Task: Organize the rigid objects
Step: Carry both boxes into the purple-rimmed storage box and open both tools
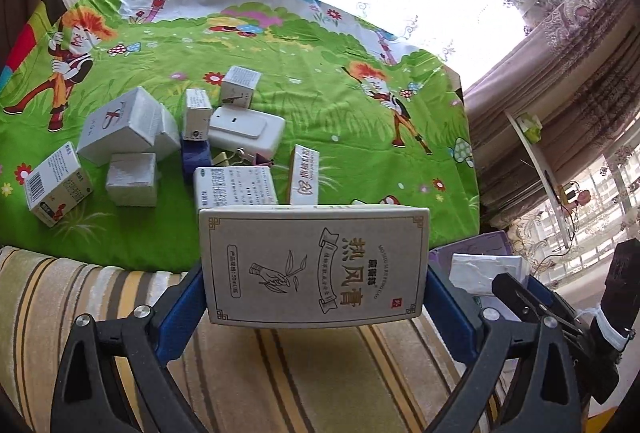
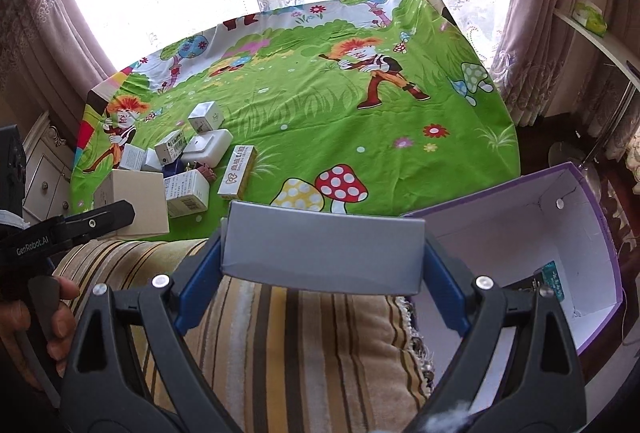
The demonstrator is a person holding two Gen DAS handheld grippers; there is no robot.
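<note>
My left gripper [image 1: 314, 273] is shut on a beige box with Chinese print [image 1: 316, 265], held above the striped cushion near the table's front edge. My right gripper [image 2: 322, 257] is shut on a grey box [image 2: 324, 253], held to the left of an open purple storage box [image 2: 520, 233]. Several small white boxes [image 1: 132, 125] and a white adapter [image 1: 248, 129] lie clustered on the green cartoon tablecloth [image 1: 340, 121]. The same cluster [image 2: 188, 169] shows at the left in the right wrist view. The left gripper and its box [image 2: 132, 209] also show there.
A striped cushion [image 2: 280, 337] lies under both grippers. The purple box holds a small dark packet [image 2: 548, 281]. A tall narrow box [image 1: 304, 175] stands near the front of the table. Curtains and a shelf [image 1: 532, 153] are at the right.
</note>
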